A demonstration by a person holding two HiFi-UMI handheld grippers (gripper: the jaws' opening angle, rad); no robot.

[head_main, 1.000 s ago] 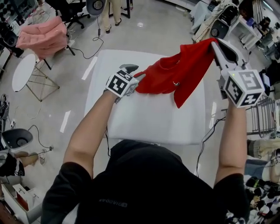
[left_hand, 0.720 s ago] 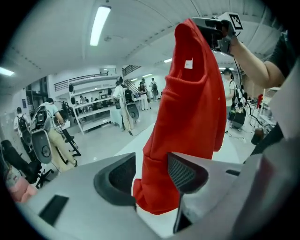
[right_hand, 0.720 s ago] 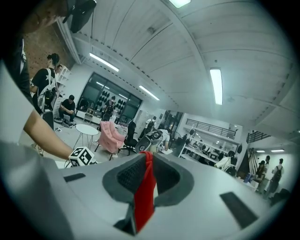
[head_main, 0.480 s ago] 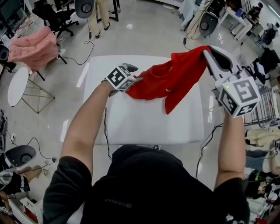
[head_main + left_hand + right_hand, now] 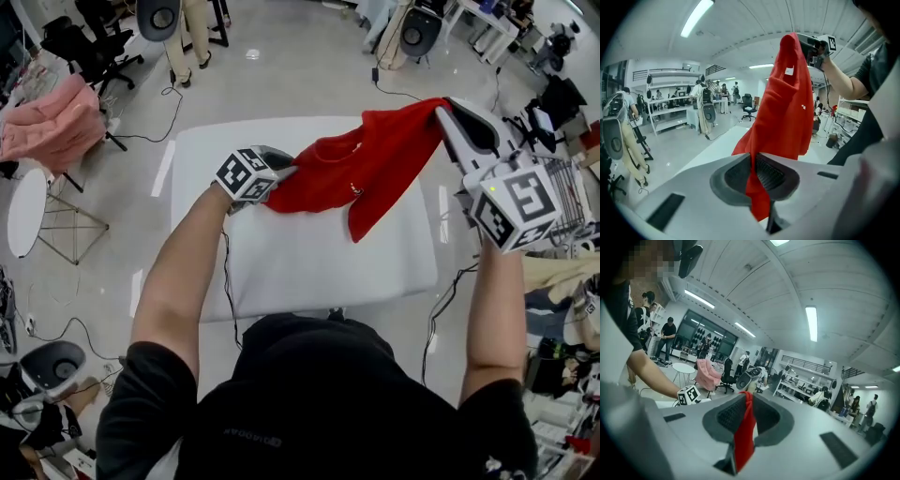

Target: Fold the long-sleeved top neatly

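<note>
A red long-sleeved top hangs stretched between my two grippers above the white table. My left gripper is low at the top's left edge. Its jaws are closing, and in the left gripper view a fold of red cloth is pinched between the pads. My right gripper is held higher at the right, shut on the other end of the top. In the right gripper view a red strip shows between the pads. One sleeve dangles toward the table.
A pink garment lies over a chair at the far left, beside a round white side table. A person's legs stand beyond the table. Cables run over the floor; cluttered racks stand at the right.
My left gripper has sunk a little toward the table at the top's left edge. The right gripper has stayed raised with the cloth.
</note>
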